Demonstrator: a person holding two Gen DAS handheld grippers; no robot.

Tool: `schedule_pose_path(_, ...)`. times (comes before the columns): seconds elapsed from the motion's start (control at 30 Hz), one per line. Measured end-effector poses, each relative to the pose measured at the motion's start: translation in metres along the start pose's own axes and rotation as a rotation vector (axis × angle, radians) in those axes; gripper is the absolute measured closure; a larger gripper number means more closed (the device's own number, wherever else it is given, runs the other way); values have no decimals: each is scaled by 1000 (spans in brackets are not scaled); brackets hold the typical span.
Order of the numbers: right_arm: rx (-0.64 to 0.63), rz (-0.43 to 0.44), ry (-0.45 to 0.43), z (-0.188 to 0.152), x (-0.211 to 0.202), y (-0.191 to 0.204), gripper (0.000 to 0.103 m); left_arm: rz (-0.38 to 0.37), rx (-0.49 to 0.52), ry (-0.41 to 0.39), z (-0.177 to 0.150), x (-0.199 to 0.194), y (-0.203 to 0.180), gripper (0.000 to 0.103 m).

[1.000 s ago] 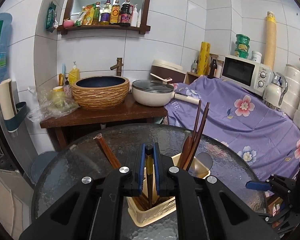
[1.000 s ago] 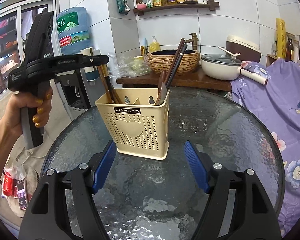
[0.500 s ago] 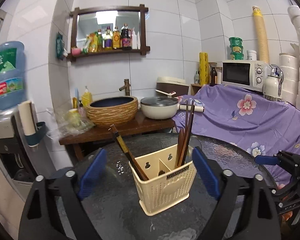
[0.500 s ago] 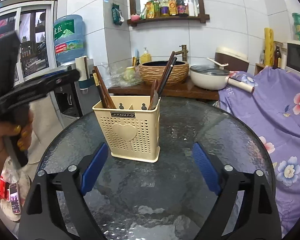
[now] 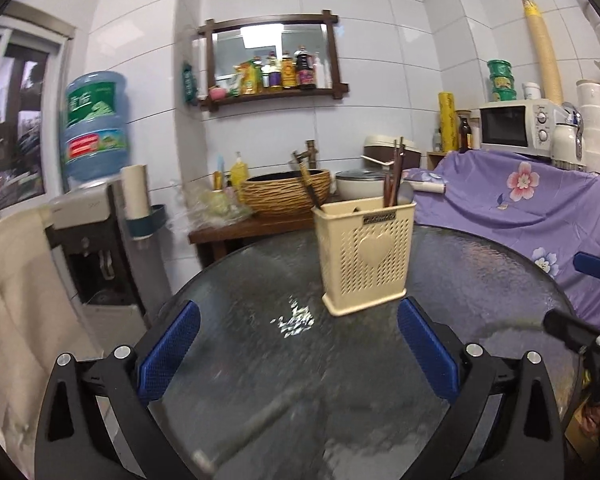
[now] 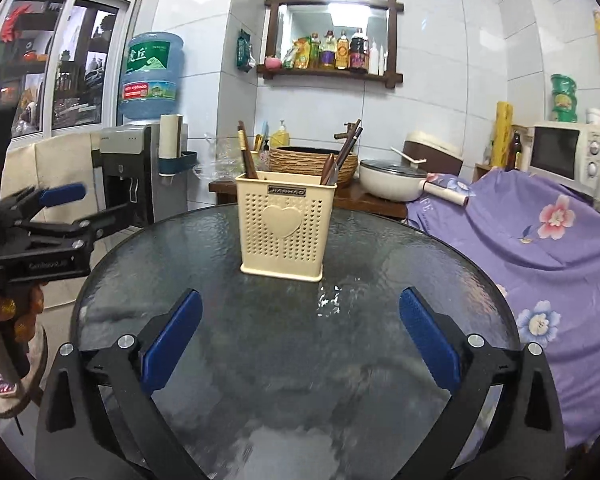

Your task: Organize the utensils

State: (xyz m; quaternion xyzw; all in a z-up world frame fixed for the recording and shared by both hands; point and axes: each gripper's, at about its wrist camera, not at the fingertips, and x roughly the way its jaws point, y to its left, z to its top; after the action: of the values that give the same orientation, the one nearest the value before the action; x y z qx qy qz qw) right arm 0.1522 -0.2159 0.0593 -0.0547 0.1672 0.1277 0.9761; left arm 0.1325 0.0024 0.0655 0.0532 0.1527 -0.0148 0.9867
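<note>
A cream perforated utensil holder (image 5: 366,256) (image 6: 286,226) stands upright on the round glass table (image 5: 260,360). Brown chopsticks (image 6: 246,152) lean in its left compartment. More dark wooden utensils (image 6: 342,156) stand in its right one. My left gripper (image 5: 298,307) hovers over the glass, short of the holder. Its jaws are opening, with nothing between them. My right gripper (image 6: 300,295) also faces the holder from a distance; its jaws are opening on nothing too. A hand at the left edge of the right wrist view holds the left gripper (image 6: 88,204).
A water dispenser (image 5: 96,208) stands left of the table. Behind it a wooden side table carries a woven basin (image 5: 288,192) and a lidded pan (image 6: 392,182). A purple floral cloth (image 5: 520,208) covers the counter on the right, under a microwave (image 5: 512,128).
My left gripper let go of the chopsticks in the holder, opened wide and pulled back. My right gripper opened wider and drew back too. The holder now looks smaller in both views.
</note>
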Motion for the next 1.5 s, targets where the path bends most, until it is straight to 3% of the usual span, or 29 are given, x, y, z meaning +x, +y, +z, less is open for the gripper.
schedule_pose_path(0.17, 73, 21, 24, -25, -30, 8, 6, 22, -40, 37, -45, -43, 7, 6)
schedule_pose_path(0.27, 100, 8, 23, -34, -42, 12, 6, 46, -52, 15, -63, -63, 5, 6)
schedule_pose_path(0.4, 87, -44, -1, -47, -63, 18, 6, 13, -72, 9, -74, -77, 1, 6)
schedule_pose_path(0.73, 109, -81, -16, -71, -82, 12, 6, 7, -73, 11, -79, -80, -7, 6)
schedule_pose_path(1.5, 137, -74, -16, -71, -78, 6, 6, -4, -88, 28, -79, -76, -9, 6)
